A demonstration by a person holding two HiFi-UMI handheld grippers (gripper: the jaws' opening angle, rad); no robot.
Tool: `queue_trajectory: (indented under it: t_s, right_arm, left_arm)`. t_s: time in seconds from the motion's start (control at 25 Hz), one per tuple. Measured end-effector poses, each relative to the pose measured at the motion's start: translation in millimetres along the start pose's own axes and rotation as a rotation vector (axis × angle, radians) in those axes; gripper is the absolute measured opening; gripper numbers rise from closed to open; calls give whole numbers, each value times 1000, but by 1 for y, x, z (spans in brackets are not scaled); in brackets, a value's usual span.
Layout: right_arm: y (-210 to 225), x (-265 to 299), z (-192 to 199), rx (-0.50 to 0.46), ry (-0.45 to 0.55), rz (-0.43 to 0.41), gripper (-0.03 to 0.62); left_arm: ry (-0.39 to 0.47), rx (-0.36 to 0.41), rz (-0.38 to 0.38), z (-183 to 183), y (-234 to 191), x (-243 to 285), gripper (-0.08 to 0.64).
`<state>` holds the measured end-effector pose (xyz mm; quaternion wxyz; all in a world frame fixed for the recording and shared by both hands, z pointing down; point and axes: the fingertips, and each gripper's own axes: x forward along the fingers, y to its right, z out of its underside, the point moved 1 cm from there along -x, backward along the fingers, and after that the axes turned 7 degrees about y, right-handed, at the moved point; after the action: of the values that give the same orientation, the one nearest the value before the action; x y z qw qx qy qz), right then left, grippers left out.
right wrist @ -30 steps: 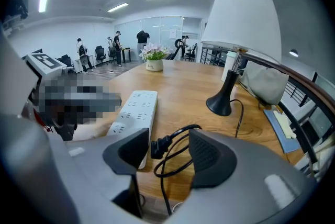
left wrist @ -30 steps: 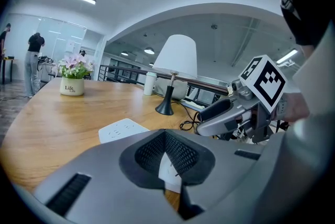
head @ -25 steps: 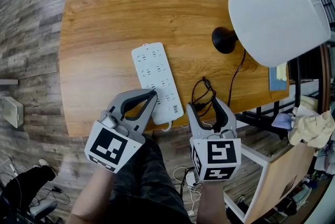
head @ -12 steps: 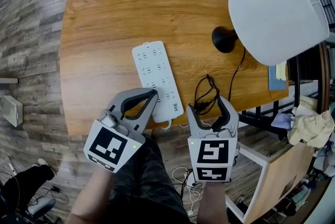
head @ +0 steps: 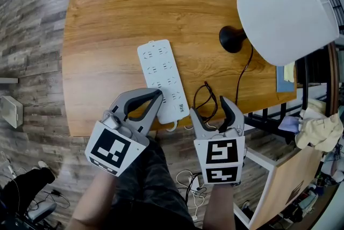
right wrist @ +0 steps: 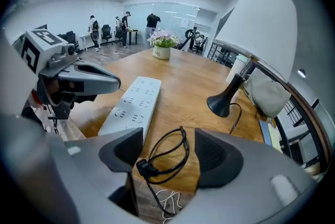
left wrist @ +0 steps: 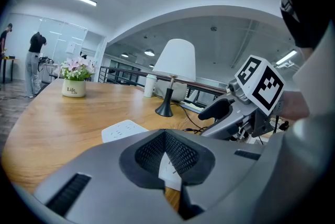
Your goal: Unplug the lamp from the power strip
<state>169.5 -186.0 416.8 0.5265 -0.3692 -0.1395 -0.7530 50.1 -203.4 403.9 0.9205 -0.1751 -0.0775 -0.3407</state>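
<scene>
lamp plug point(right wrist: 144, 168) lay loose between the right gripper's point(head: 209, 106) just-opened jaws; left gripper's point(head: 157, 95) jaws clamped the power strip point(head: 161, 76); unplugging looked done.

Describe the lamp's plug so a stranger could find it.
On the wooden table, follow the black cord from the white-shaded lamp toward the near edge. It coils right of the white power strip; the plug is the chunky black block ending that coil.

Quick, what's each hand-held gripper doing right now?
Left hand-held gripper: closed, tips at the power strip.
Right hand-held gripper: open, just opened; lamp plug lies loose between its jaws.
</scene>
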Motion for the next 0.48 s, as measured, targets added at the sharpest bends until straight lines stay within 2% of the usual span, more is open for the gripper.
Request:
queue_trajectory:
  t_s: [0.28, 0.32, 0.48]
  right_arm:
    - [-10, -5, -19, -19, 126, -8, 288]
    - [-12, -7, -21, -22, 145, -5, 265]
    - [-13, -15, -28, -11, 220, 28, 96]
  left_arm:
    - [2, -10, -2, -1, 0, -6, -5]
    - [4, -11, -3, -2, 0, -7, -5]
    - [14, -11, -8, -2, 1, -11, -5]
